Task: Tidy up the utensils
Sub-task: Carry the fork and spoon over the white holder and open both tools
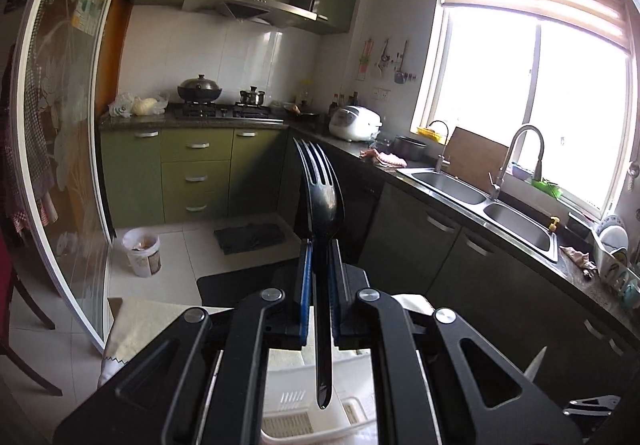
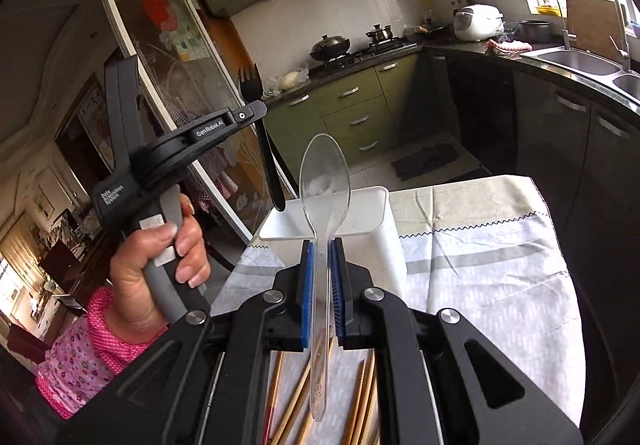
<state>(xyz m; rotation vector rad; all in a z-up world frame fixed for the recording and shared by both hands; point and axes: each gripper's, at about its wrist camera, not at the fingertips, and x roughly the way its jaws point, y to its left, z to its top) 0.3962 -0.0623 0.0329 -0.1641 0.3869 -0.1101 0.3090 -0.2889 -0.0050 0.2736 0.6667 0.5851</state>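
My left gripper (image 1: 320,245) is shut on a black plastic fork (image 1: 320,189), held upright with tines up; a black spoon seems stacked against it. In the right wrist view the left gripper (image 2: 254,113) holds the black fork (image 2: 266,149) above the white utensil holder (image 2: 360,221). My right gripper (image 2: 322,245) is shut on a clear plastic spoon (image 2: 325,181), bowl up, just in front of the holder. Several wooden chopsticks (image 2: 300,397) lie on the cloth below my right gripper.
The holder stands on a table with a white and beige cloth (image 2: 480,253). A white slotted basket (image 1: 296,409) lies under the left gripper. Kitchen counters, a double sink (image 1: 480,201) and a stove (image 1: 224,111) are beyond. A white bucket (image 1: 142,251) stands on the floor.
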